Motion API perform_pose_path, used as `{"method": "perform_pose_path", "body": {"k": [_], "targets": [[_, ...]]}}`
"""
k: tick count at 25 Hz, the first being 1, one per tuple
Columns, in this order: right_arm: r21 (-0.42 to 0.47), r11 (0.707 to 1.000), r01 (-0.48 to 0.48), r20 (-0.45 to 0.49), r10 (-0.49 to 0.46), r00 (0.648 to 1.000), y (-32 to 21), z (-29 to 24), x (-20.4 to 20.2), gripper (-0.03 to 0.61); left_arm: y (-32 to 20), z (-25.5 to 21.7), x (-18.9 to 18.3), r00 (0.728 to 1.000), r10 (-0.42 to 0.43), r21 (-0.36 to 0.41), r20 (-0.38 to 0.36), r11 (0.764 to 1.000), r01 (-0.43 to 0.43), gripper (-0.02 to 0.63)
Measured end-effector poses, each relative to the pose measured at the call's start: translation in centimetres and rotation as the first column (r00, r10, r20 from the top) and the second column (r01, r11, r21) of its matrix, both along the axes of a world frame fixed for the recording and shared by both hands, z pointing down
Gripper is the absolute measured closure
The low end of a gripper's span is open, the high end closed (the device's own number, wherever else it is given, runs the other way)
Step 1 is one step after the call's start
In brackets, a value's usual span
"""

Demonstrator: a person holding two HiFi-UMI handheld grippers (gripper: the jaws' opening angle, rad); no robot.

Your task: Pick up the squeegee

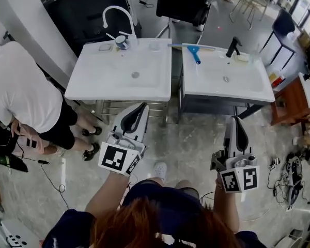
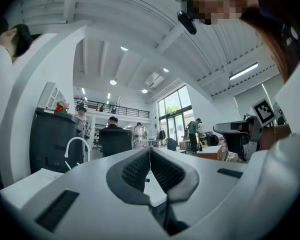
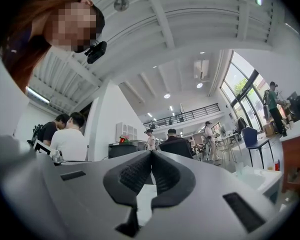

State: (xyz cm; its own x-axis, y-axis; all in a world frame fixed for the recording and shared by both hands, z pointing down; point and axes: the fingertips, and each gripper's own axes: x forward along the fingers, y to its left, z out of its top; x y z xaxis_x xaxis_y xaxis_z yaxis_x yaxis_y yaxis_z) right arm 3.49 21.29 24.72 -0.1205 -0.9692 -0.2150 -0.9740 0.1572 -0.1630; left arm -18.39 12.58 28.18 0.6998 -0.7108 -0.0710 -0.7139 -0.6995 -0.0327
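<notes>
From the head view we see both tools held level above the floor, short of two washbasins. The left gripper [image 1: 141, 107] points at the front edge of the left washbasin [image 1: 103, 79], and the right gripper [image 1: 233, 120] points at the front of the right washbasin [image 1: 250, 87]. The squeegee [image 1: 193, 50] lies well ahead of both tips, past the basin bowls. It sits at the back rim, its pale blade bridging the gap between the two basins and its blue handle pointing toward us. It is roughly midway between the lines of the two tools and touches neither.

Only the gripper views show how the jaws stand. In the left gripper view the ribbed black pads [image 2: 136, 170] meet along a thin seam with nothing between them. The right gripper view shows the same: pads [image 3: 136, 173] pressed together and empty.

These low views show things the head view does not — the ceiling beams, a mezzanine railing and tall windows beyond the tips. Left of the left tool's nose stands the white faucet [image 2: 76, 148]. In the head view that faucet stands at the back of the left washbasin, and a black faucet [image 1: 232, 46] stands just right of the squeegee. A bystander in a white shirt [image 1: 21, 94] bends over, left of the left tool.
</notes>
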Motion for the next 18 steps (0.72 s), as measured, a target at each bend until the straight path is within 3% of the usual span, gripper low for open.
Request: {"method": "perform_pose_path", "body": {"k": [9,13,18], "targets": [[-0.067,0.996,-0.055,0.0,0.055,0.998,-6.8,1.9,2.1,0.561,-9.0,2.0,-0.9,0.999,-0.038,-0.044,-0.005,0.998,0.038,0.592],[-0.025,0.998,-0.06,-0.006,0.059,0.998,-11.3,2.0,4.2,0.561,-12.5,3.3,0.2,0.998,-0.07,-0.061,-0.005,0.996,0.069,0.592],[0.016,1.0,0.009,-0.004,-0.009,1.0,-18.1,0.7,7.3,0.561,-17.2,2.5,2.6,0.991,-0.132,-0.044,-0.013,0.99,0.131,0.592]]}}
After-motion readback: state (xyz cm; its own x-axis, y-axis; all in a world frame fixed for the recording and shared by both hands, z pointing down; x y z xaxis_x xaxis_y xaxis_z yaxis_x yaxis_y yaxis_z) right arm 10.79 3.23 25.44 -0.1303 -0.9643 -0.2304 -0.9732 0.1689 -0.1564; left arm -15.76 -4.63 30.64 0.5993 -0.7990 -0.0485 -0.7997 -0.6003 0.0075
